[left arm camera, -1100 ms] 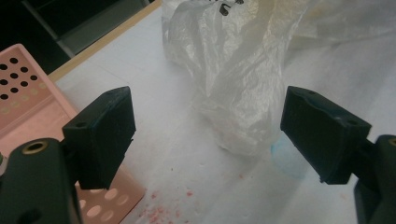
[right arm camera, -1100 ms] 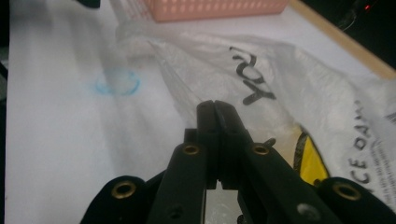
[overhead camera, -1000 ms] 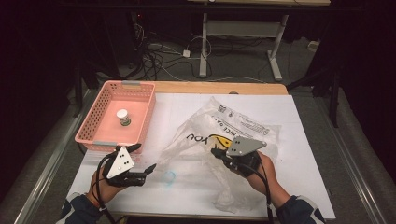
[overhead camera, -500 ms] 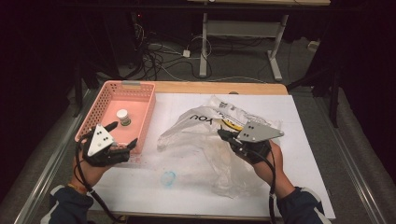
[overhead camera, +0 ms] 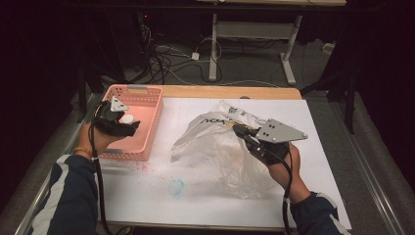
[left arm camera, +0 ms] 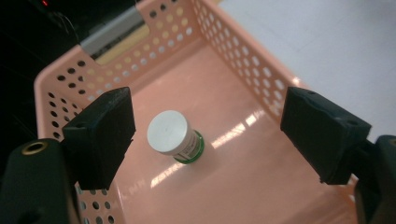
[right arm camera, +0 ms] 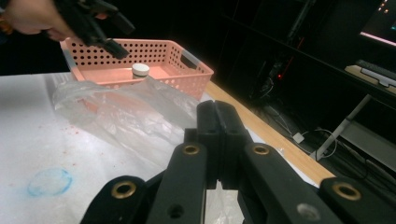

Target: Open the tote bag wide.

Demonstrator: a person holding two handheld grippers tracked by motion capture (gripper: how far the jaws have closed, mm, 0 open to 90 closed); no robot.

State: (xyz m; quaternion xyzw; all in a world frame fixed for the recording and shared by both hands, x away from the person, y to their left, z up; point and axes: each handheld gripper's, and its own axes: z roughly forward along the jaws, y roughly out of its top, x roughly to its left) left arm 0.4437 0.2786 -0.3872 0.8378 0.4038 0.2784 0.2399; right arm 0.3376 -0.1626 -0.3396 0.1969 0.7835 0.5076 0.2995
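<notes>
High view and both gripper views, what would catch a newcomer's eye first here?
Probably the pink basket at the table's left edge, with a small white-capped jar standing inside it and the left tool hovering open above it. Next, the crumpled clear plastic bag mid-table, pinched at its upper edge by the shut right tool.

Basket walls (left arm camera: 243, 51) hem the bottle (left arm camera: 173, 135) — open above.
</notes>
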